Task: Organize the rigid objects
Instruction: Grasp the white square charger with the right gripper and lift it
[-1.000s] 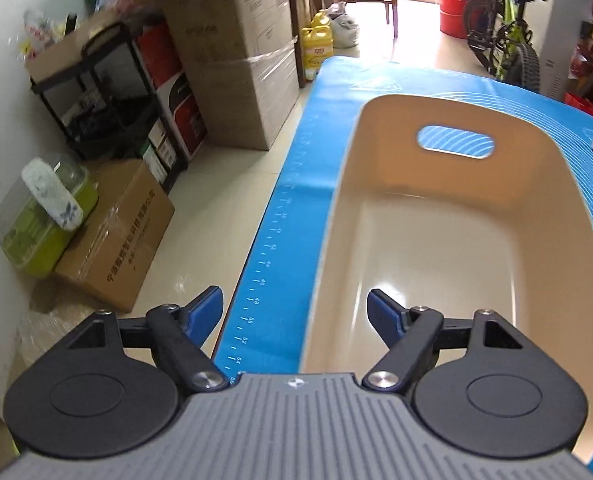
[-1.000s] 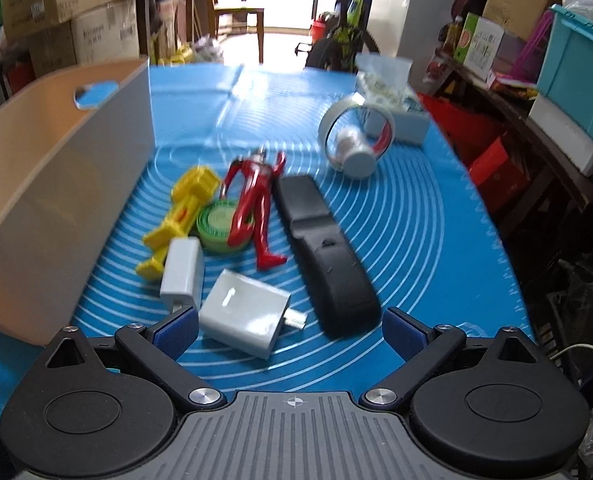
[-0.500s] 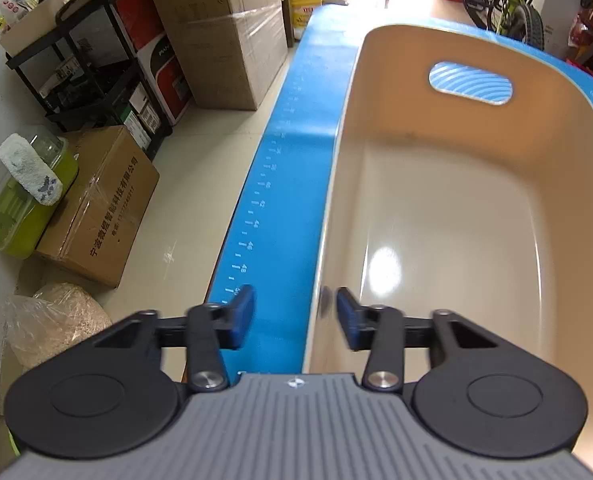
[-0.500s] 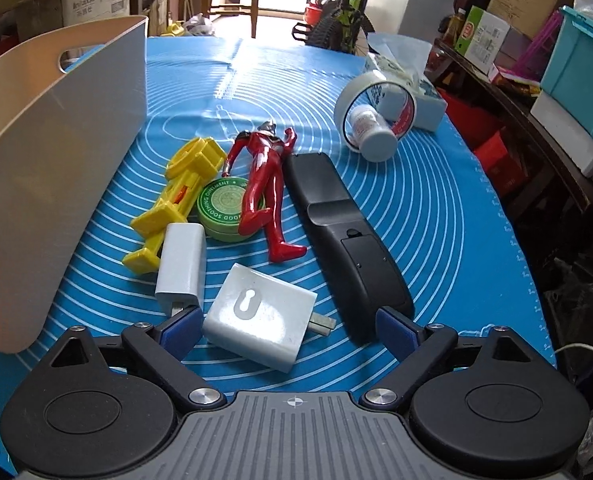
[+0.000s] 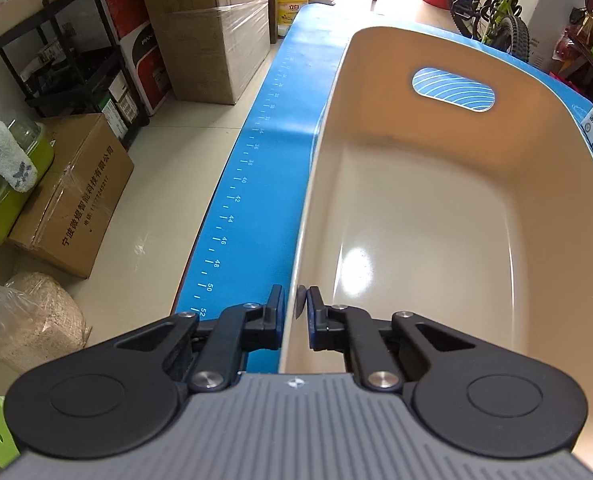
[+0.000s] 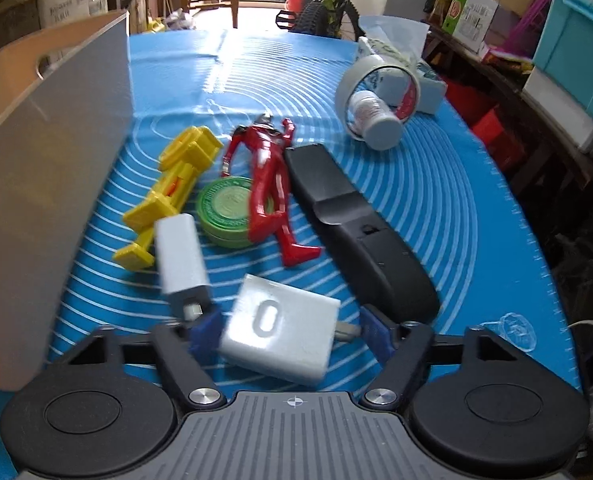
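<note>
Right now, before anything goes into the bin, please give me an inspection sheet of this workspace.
Surface: blue mat with white rings.
Job's things: beige bin, nothing inside; square white charger, slim white charger, yellow toy, green tin, red figure, black case.
Clutter: tape roll, small bottle.
Grippers: left hand-held gripper has just closed on the bin's wall; right hand-held gripper closing around the square charger.
Cables: nothing seen.
Surroundings: cardboard boxes, bicycle.
</note>
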Available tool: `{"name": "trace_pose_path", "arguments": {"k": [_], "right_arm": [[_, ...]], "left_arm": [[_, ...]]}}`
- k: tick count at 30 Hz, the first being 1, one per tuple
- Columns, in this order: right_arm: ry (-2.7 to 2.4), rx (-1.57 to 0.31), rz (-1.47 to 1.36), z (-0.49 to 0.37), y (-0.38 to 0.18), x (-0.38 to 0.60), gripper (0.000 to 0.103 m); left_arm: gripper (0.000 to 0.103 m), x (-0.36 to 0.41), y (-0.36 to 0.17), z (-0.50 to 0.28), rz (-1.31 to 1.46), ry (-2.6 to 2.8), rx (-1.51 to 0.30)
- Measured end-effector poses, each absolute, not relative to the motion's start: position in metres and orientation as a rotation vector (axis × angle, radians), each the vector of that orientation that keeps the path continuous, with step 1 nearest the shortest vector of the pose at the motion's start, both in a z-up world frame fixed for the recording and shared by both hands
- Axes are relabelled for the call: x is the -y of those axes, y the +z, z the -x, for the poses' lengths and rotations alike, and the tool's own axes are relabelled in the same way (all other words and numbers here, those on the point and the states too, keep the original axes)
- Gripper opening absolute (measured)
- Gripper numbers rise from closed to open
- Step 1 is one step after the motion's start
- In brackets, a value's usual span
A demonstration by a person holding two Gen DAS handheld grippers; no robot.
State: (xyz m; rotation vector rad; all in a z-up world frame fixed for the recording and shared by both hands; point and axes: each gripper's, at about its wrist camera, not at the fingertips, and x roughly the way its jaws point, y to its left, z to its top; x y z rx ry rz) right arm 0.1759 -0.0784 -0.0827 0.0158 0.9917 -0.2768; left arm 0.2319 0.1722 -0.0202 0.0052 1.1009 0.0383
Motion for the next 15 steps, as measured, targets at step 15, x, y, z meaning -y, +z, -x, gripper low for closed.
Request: {"name": "trace_pose_path", "arguments": {"k": [15], "right_arm": [[-0.318,-0.871,-0.051,-0.162,-0.058,0.097,0.068]], "left_arm": [[0.013,-0.172,-0.021,-0.232,-0.007,0.040,-1.102]]}}
